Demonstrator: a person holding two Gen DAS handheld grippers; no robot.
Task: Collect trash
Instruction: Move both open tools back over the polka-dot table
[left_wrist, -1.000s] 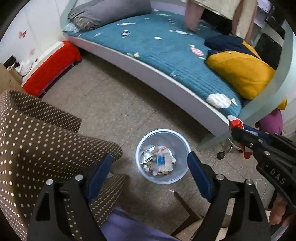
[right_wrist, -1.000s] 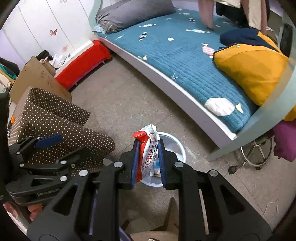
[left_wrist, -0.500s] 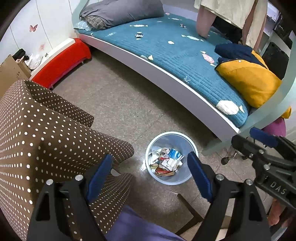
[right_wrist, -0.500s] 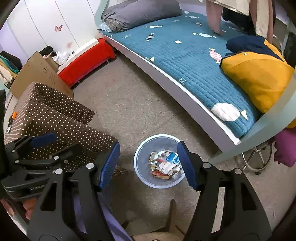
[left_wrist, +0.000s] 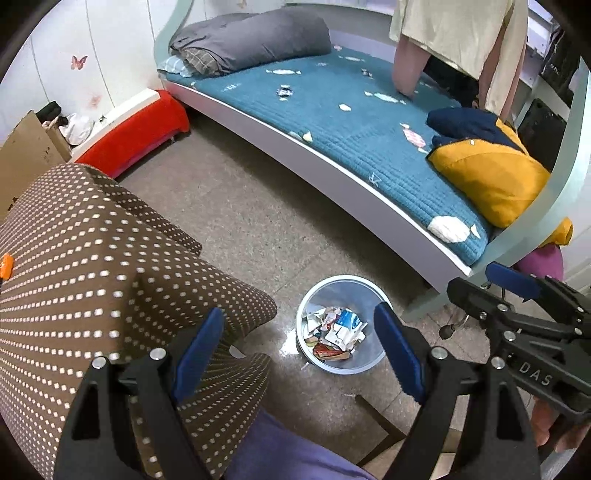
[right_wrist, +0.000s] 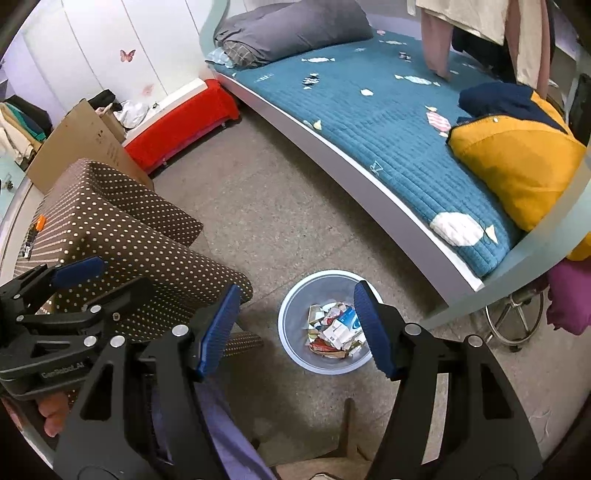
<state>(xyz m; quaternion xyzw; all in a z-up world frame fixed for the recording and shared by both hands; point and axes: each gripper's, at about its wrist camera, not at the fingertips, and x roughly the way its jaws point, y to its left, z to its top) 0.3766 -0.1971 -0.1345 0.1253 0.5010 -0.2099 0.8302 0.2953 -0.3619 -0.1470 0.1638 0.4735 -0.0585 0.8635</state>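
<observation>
Far ahead of both grippers runs the bed (left_wrist: 369, 155), its blue cover dotted with small scraps of litter (left_wrist: 413, 138), with a yellow cushion (left_wrist: 491, 181) at its right end and a grey pillow (left_wrist: 255, 40) at its far left. To the left of the grippers stands a brown table cover with white dots (left_wrist: 92, 273), reaching under the left finger of the left gripper (left_wrist: 299, 354). Beyond it a red bench (left_wrist: 136, 138) lies along the wall. Below and just ahead of the grippers a pale bin (right_wrist: 295, 314) stands on the floor, holding the trash (right_wrist: 336, 330), a heap of crumpled wrappers. The left gripper's jaws stand spread wide with nothing between them. The right gripper (right_wrist: 295, 328) also stands spread and empty, its jaws having just been opening, and the bin shows in the gap between its fingers.
</observation>
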